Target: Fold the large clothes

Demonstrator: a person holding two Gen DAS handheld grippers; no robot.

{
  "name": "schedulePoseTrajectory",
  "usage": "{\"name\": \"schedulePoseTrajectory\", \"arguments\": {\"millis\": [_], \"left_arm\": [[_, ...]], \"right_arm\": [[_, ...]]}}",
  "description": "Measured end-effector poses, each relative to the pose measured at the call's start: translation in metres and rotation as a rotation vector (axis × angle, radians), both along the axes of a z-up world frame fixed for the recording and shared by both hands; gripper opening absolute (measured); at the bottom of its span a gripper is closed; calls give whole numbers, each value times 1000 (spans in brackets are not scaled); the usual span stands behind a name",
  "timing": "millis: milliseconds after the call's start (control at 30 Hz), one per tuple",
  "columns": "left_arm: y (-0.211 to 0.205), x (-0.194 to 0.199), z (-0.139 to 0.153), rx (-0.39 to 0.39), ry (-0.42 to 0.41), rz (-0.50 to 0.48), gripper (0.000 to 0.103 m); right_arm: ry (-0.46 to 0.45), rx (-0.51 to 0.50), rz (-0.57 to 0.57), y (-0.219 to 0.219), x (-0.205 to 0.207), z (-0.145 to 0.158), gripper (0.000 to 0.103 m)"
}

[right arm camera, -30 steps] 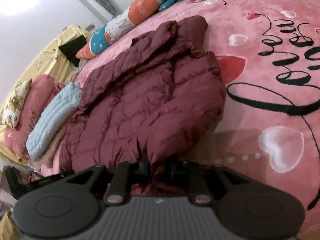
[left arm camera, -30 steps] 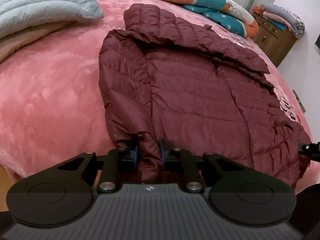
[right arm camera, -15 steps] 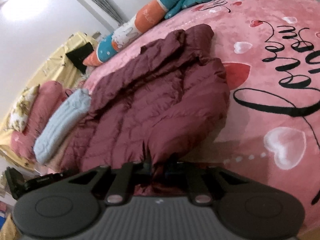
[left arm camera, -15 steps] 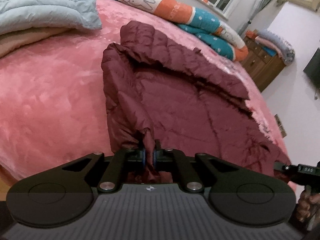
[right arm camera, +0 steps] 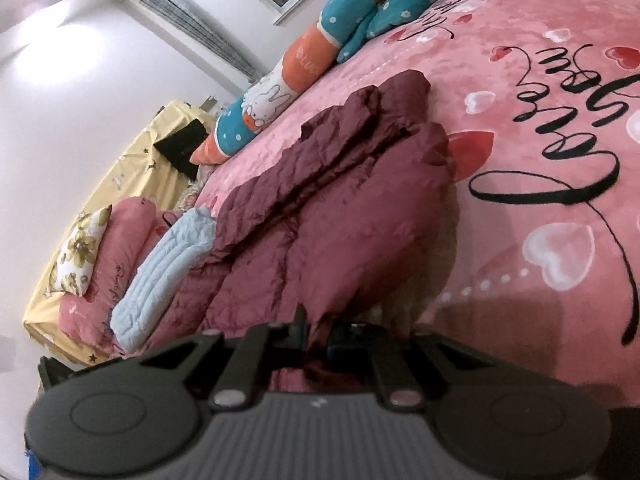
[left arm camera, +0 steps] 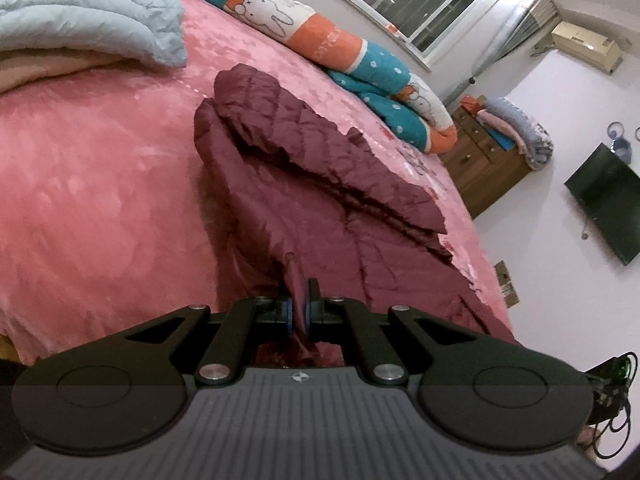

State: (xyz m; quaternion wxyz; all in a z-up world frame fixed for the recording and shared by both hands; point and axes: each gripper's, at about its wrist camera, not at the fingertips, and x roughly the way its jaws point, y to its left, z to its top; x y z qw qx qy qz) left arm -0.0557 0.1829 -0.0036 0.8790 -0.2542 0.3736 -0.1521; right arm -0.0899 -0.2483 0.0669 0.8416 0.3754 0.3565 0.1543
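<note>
Jaws of left gripper (left arm camera: 299, 307) and right gripper (right arm camera: 318, 330) pinch the maroon quilted puffer jacket's (left arm camera: 320, 216) near hem above the pink plush bedspread (left arm camera: 100, 200).

Black looping script is running across the pink bedspread (right arm camera: 560, 128) in the right wrist view, its largest word seeming to read "Love", the smaller words above it too curled to make out. Pale lettering is showing on the orange band of the long bolster pillow (left arm camera: 332, 42), too small to read.
</note>
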Motion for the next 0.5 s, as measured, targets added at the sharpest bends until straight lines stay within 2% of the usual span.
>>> {"name": "schedulePoseTrajectory", "arguments": {"millis": [233, 367, 500], "left_arm": [[7, 0, 18, -71, -32, -8, 0], [21, 15, 20, -135, -43, 42, 0], [35, 40, 23, -200, -51, 108, 0]], "right_arm": [[-7, 54, 15, -5, -10, 10, 4], [-10, 106, -12, -13, -1, 11, 4], [-55, 169, -62, -25, 16, 20, 4]]}}
